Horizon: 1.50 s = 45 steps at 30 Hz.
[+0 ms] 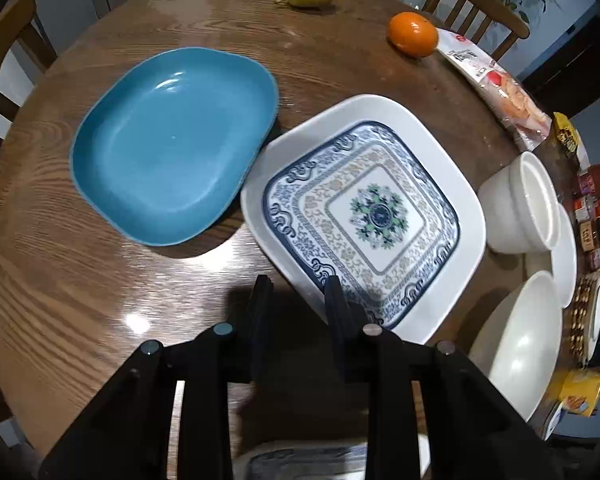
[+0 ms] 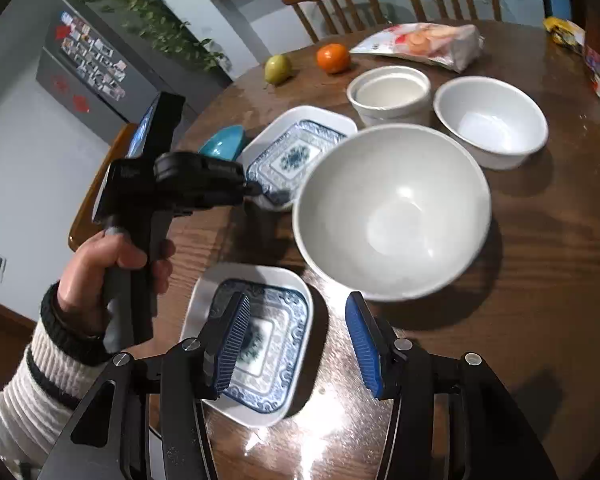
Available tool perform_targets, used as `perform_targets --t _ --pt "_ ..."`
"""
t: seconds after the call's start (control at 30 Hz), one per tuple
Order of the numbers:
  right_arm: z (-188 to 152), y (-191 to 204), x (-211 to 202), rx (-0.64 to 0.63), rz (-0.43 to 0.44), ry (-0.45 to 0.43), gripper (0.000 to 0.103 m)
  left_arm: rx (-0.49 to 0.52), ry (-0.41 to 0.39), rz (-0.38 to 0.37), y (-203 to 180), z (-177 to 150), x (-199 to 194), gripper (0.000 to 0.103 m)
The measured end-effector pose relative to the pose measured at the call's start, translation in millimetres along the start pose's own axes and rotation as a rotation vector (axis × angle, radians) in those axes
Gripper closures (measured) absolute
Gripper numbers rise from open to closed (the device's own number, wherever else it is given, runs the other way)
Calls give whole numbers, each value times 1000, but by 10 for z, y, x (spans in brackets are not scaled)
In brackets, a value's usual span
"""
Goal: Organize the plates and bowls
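The patterned plate [image 1: 364,216] sits right in front of the left gripper [image 1: 298,292], whose narrow jaws straddle its near edge. I cannot tell if they pinch yet. With so little edge caught, the plate could slip and clatter onto the table [image 1: 100,300].

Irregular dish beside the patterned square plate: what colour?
Solid teal-blue dish, glossy, with no pattern; clearest in the left wrist view.

Black gripper [image 2: 296,340] with ribbed blue pads [image 2: 232,344]; white sleeve [image 2: 40,380], black-striped.
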State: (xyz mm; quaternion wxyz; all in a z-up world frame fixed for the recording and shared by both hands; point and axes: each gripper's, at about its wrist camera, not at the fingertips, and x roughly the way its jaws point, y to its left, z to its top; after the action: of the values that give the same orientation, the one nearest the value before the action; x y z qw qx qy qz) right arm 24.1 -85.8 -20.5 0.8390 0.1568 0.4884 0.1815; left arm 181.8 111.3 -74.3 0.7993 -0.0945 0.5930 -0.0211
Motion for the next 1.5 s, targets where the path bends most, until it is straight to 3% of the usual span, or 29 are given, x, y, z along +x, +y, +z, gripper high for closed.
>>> perform_targets --t 0.27,0.37,0.57,0.77,0.9,1.0,1.2,1.5 --pt "521 323 217 -148 -2 -16 52 15 -5 64 442 -10 -77 76" --pt "823 470 417 -223 -51 -7 52 14 -7 49 495 -5 -60 80" --pt "1314 535 1070 -309 -191 116 52 26 -17 9 487 31 -55 80" --pt "1424 403 1502 -304 -246 222 53 33 -20 -26 381 85 -21 81" --pt "1434 322 1646 -293 -242 261 58 47 -19 -46 366 51 -39 85" --pt "1446 300 1713 -307 -253 274 67 46 -19 -60 322 99 -2 87" --pt "1458 255 1713 -320 -298 251 91 40 -45 -40 342 118 10 93" --pt "1424 258 1517 -293 -305 160 93 68 -92 -24 290 69 -90 91"
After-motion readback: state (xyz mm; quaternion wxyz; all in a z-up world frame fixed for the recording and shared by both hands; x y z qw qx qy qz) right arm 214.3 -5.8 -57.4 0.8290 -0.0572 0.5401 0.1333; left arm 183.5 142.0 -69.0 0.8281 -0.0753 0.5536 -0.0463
